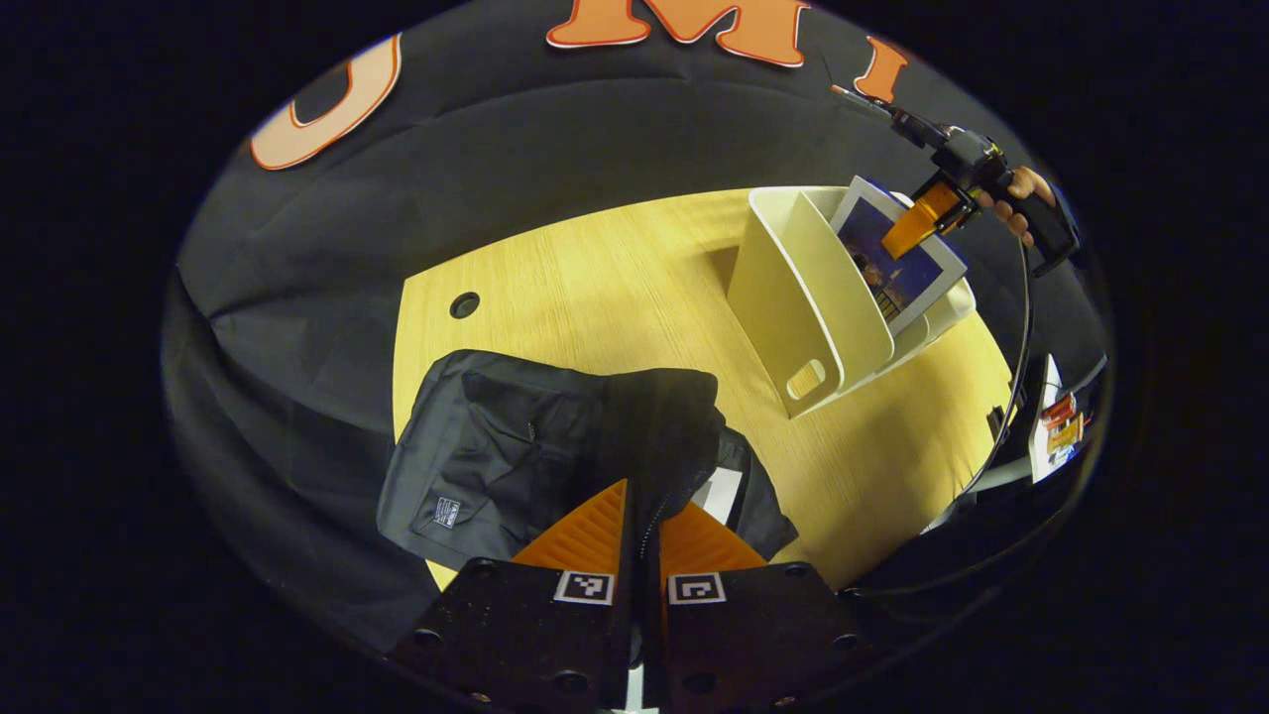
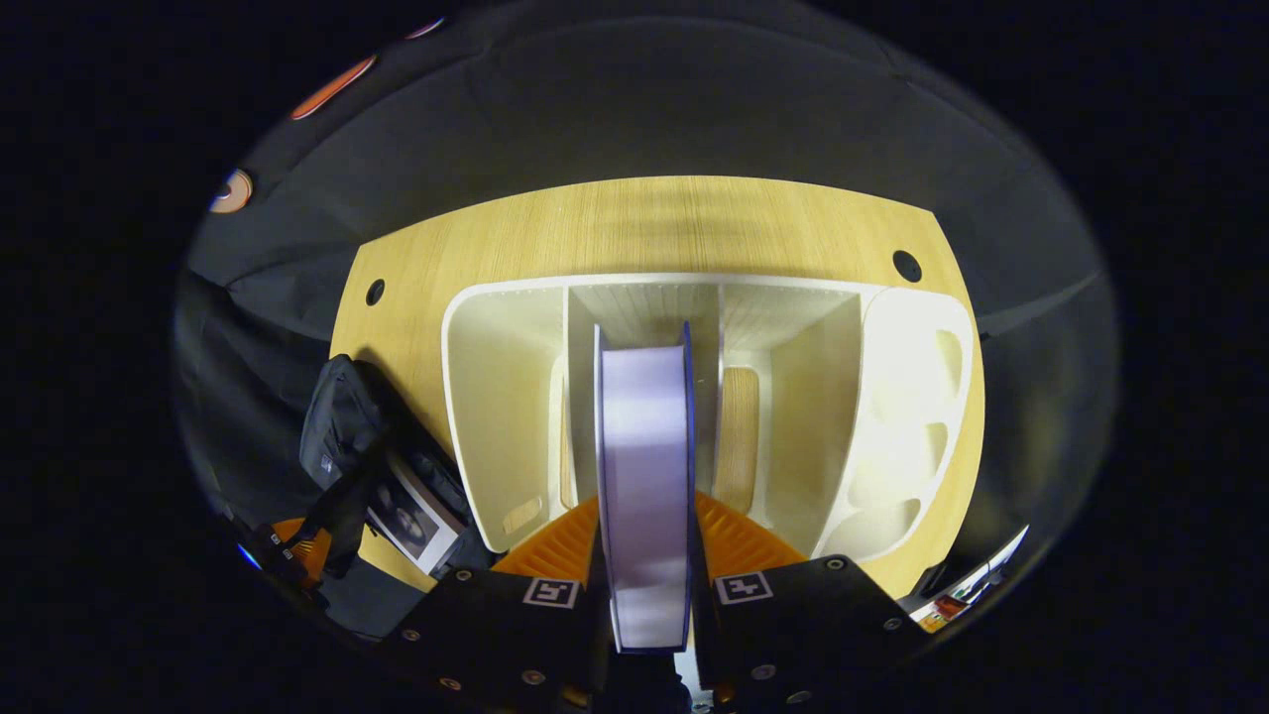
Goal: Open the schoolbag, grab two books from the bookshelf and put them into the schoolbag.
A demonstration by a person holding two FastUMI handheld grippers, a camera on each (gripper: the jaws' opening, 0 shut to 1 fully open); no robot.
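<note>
Left claw (image 1: 642, 531) sits low over the schoolbag (image 1: 516, 446), fingers pinched tight on a fold of the bag's black fabric by the zipper. A pale book edge (image 1: 722, 493) peeks from the bag's opening just right of the fingers. Beyond the bag, across the surface (image 1: 595, 288), stands the white bookshelf (image 1: 808, 307). At the shelf's far side the right claw (image 1: 922, 223), held by a hand (image 1: 1016, 198), grips a blue-covered book (image 1: 907, 273) tilted in the shelf.
</note>
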